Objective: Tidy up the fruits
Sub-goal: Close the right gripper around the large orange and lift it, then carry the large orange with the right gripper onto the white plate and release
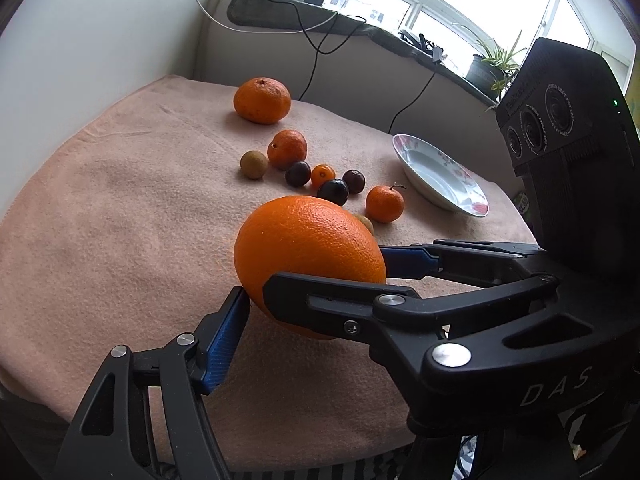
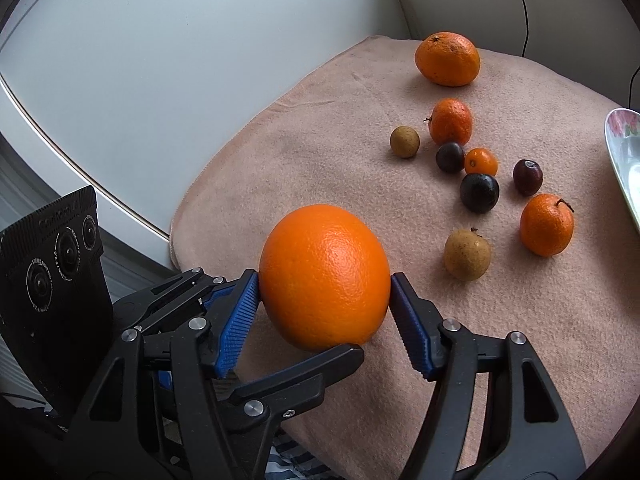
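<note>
A big orange [image 2: 325,276] is gripped between the blue pads of my right gripper [image 2: 325,304], a little above the pink cloth. In the left wrist view the same orange [image 1: 308,252] fills the middle, with the right gripper's fingers [image 1: 404,260] clamped across it. My left gripper [image 1: 320,300] surrounds the orange: one blue pad [image 1: 226,340] is near its lower left, and I cannot tell whether its jaws press on it. Beyond lie a large mandarin [image 1: 262,100], small mandarins [image 1: 287,149], dark plums [image 1: 333,192] and brown longans [image 1: 253,165].
A floral white plate [image 1: 440,176] stands at the right on the pink cloth [image 1: 120,220]; its rim shows in the right wrist view [image 2: 624,160]. A white wall is at the left. Cables and a potted plant [image 1: 492,64] sit on the windowsill behind.
</note>
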{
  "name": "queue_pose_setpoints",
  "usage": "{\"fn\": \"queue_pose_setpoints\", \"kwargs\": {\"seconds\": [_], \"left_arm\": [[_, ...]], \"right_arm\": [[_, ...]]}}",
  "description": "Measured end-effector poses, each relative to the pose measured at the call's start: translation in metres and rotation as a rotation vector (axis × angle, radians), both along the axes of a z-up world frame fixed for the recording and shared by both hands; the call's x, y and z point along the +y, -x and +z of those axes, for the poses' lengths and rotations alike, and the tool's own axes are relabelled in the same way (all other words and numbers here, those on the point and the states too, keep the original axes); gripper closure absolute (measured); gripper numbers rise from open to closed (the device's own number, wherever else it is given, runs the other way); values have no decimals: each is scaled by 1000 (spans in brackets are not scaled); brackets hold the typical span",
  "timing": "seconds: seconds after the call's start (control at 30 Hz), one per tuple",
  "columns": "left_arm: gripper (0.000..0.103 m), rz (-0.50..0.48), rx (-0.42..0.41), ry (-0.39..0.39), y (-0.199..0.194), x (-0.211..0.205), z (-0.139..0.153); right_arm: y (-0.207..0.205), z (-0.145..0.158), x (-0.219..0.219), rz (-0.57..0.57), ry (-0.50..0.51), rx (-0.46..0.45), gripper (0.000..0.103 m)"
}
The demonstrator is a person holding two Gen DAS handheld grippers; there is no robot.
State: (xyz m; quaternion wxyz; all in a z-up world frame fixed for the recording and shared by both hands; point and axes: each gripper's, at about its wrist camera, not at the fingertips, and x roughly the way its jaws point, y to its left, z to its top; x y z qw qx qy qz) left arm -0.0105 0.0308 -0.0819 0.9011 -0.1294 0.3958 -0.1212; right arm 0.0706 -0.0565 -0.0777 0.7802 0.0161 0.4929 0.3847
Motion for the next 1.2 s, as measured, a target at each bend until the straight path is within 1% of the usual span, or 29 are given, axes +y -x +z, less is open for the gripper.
{"fn": "queue_pose_setpoints", "kwargs": {"seconds": [0.3,0.5,0.67,0.93,1.2], "left_arm": [[35,-27,-31,-15,-6,-12,9],[35,-67,-55,-22,-18,-27,17],[35,-113,-81,-30,-32,-46,24],[35,-193,-115,-38,-60,-81,33],[35,-271,-121,-21,-93,-117,35]], "right_arm": [[1,13,-14,-33,-10,-34,35],[-3,22,-31,-77,-17,-55,35],[-11,32,-51,-124,-24,-73,35],[-28,44,-96,-220,-41,-91,35],[-52,48,-138,-312,-37,-94,35]]}}
